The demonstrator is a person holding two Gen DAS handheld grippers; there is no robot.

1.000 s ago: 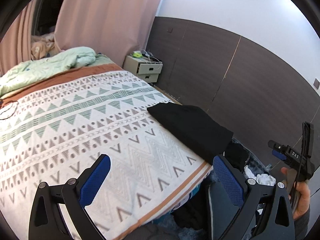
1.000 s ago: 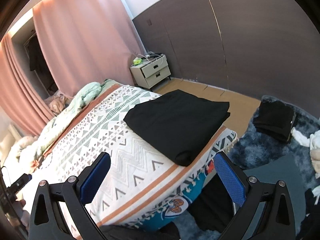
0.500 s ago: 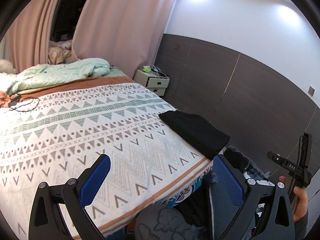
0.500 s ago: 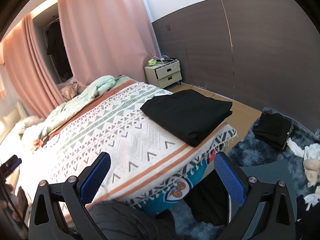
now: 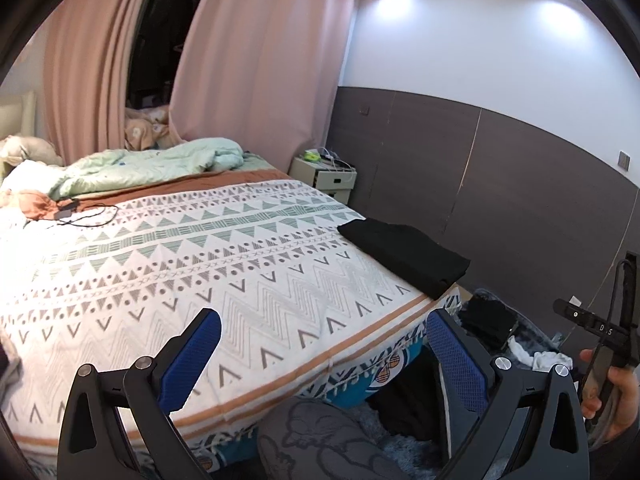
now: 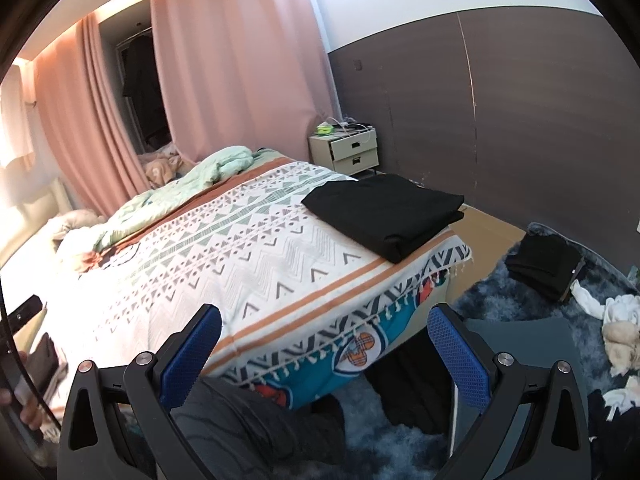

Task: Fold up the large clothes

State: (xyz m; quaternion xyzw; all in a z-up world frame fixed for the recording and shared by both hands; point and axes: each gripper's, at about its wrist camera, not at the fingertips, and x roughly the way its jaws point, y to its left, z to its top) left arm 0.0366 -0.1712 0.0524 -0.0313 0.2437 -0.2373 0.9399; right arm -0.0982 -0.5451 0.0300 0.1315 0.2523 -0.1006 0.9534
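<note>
- Both my tongs are spread wide and carry nothing: left gripper, right gripper, each held in the air off the foot of the bed.
- The folded black garment lies flat near the bed's right-hand foot corner, on the patterned blanket. Its near fold edge sits just beside the orange border stripe, close to the drop.
- On the blue rug below: another folded black stack, and loose white clothes well apart from it.
- Risk, as I judge it: the garment sits so near the corner that any tug on the blanket, or a knock from my knee against the overhang, could slide it off and undo the fold.
- Risk: reaching down for the next piece, I could snag the tassel fringe with a blue pad.
- Risk: the loose whites are crumpled; a blind pinch may gather two layers.
- Against a second ago: both views have tipped upward and pulled back. The garment looks smaller and farther, more wall and ceiling lights show, and my knee is now in the left view. The garment itself has not shifted.
</note>
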